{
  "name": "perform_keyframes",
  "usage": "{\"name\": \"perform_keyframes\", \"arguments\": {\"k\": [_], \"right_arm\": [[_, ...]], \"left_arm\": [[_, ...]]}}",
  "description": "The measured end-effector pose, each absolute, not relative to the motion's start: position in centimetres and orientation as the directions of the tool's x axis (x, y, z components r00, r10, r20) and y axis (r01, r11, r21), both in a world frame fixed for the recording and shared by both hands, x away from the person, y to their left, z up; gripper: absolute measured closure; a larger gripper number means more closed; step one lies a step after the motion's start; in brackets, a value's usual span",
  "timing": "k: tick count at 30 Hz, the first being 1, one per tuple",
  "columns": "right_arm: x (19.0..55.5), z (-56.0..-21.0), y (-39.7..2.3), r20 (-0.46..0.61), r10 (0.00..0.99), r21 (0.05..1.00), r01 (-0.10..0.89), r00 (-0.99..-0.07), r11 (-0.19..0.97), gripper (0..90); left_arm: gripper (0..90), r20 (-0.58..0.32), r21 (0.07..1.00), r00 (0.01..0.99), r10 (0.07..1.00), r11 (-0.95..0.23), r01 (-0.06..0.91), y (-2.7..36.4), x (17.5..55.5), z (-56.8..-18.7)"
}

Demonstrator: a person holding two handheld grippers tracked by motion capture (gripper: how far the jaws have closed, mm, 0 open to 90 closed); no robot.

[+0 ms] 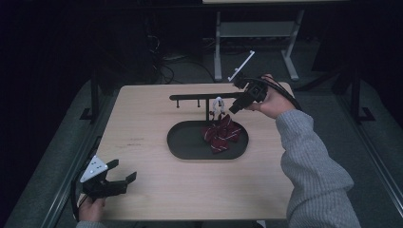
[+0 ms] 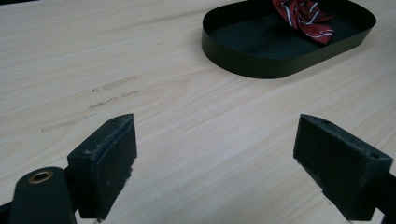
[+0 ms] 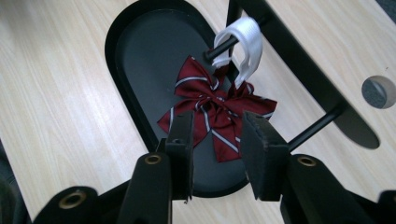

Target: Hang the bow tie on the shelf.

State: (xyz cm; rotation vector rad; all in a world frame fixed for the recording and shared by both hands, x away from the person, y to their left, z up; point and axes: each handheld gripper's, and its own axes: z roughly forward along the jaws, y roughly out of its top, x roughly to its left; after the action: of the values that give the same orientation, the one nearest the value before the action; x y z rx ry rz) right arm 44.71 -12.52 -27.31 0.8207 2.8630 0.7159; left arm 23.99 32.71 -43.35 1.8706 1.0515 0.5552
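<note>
Left tongs (image 2: 215, 158) agape over bare table (image 2: 187, 112); tray (image 2: 261, 70) well apart.

A lab or workshop is suggested: beyond the wooden counter (image 1: 142, 123), tangled cables (image 1: 164, 66) and a metal-legged bench (image 1: 256, 33) are seen.

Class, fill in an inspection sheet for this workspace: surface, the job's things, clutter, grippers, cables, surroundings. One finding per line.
Surface: light wooden table with faint scuff marks.
Job's things: black oval tray with a black rack standing in it; a red striped bow hangs by a white hook from the rack, drooping into the tray.
Clutter: nothing seen.
Grippers: left gripper open, low at the table's near left corner; right gripper open just above the bow, touching nothing.
Cables: black cable over the right hand.
Surroundings: dark room, grey table legs behind.
</note>
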Motion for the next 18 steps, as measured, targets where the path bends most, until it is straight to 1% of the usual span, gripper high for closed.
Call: {"name": "perform_keyframes", "arguments": {"k": [4, 7, 18], "right_arm": [[44.2, -27.3, -12.9, 0.063, 0.521, 0.476, 0.485, -0.851, 0.734, 58.4], [43.7, -27.4, -13.1, 0.051, 0.520, 0.487, 0.476, -0.852, 0.732, 54.1], [42.4, -28.2, -13.9, 0.060, 0.523, 0.493, 0.481, -0.850, 0.725, 49.3]], "left_arm": [[13.0, -0.040, 0.865, 0.540, 0.841, -0.241, 0.440, 32.7, 24.0, -43.4], [13.0, -0.039, 0.864, 0.541, 0.840, -0.244, 0.441, 32.6, 24.0, -43.4], [13.0, -0.035, 0.862, 0.541, 0.840, -0.248, 0.442, 32.6, 24.0, -43.3]]}}
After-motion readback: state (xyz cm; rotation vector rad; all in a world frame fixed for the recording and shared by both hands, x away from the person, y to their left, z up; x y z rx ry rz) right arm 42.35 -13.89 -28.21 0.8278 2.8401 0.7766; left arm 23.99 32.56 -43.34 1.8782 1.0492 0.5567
